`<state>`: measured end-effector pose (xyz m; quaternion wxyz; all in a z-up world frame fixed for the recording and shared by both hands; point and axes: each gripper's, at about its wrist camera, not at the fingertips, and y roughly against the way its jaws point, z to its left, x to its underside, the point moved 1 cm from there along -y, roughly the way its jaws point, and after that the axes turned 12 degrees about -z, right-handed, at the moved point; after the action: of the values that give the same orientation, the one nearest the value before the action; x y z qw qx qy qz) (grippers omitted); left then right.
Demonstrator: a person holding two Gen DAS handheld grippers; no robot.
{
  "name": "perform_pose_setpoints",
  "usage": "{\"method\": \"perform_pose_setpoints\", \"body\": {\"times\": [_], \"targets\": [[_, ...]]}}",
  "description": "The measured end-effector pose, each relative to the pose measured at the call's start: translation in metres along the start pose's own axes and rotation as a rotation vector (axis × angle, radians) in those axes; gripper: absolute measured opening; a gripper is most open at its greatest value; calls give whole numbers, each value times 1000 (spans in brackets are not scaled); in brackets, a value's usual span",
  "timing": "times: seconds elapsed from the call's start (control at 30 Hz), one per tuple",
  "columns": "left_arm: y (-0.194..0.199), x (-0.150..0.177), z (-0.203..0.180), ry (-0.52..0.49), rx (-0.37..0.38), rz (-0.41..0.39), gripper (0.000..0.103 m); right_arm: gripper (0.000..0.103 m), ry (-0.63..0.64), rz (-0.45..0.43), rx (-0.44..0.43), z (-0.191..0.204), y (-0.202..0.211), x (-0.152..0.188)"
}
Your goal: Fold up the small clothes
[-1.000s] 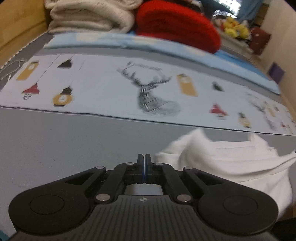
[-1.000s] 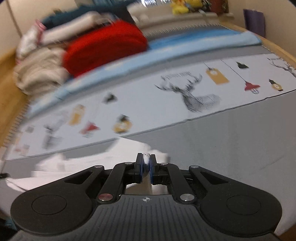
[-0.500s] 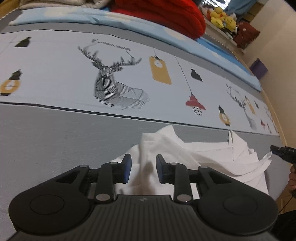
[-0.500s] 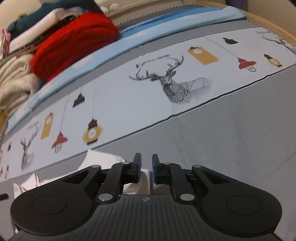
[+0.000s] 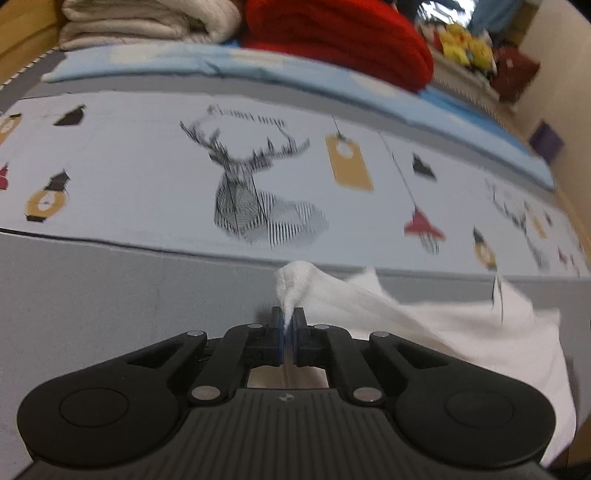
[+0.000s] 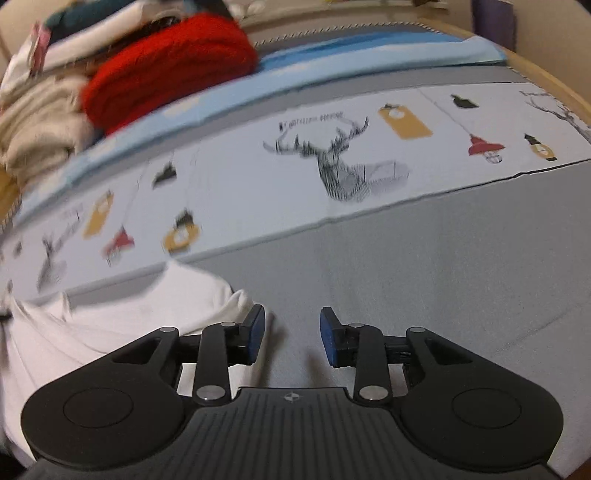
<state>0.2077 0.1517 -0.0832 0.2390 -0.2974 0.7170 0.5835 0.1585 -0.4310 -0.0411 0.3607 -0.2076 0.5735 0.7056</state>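
White garment (image 5: 424, 325) is rumpled on the grey strip along the bed's (image 5: 110, 314) near edge, just short of the deer-print band (image 5: 258, 192). My left gripper (image 5: 287, 328) has just pinched shut on a raised corner of it; a tuft sticks up past the pads. Right gripper (image 6: 291, 334) has just been opening: jaws about half spread over bare grey cover, nothing between them, the garment's edge (image 6: 236, 299) just beside its left finger (image 6: 255, 332).

Risks as I see them:
- Left bite looks thin, so the corner may slip out on a pull.
- Right closes where it is and grabs nothing, or the bed cover.
- One-sided lift drags the garment into a bunch.
- Red blanket (image 5: 332, 33) and cream pile (image 5: 147, 18) at the far edge look well clear.
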Motion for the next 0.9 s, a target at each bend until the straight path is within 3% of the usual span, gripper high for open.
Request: {"method": "perform_pose_setpoints", "body": {"times": [0.1,0.33,0.47,0.7,0.73,0.77,0.83,0.9], "targets": [[-1,3,3,15,3,21,6,39,-19,-4,-7,7,-2,-2],[-5,2,11,73,1,50,12,40,54,98,-18,34,-36,24],[-9,2,13,88,2,65,29,43,63,135,4,41,-58,27],[-19,2,8,74,-2,77,29,43,29,154,44,35,-82,25],[-20,1,7,67,-9,76,24,38,17,155,43,34,-84,24],[-19,0,8,65,-15,71,9,23,3,156,39,33,-85,24],[-14,-5,9,71,-22,42,5,5,-4,158,6,36,-86,23],[-3,-15,10,78,-22,-31,5,4,28,111,9,42,-79,18]]}}
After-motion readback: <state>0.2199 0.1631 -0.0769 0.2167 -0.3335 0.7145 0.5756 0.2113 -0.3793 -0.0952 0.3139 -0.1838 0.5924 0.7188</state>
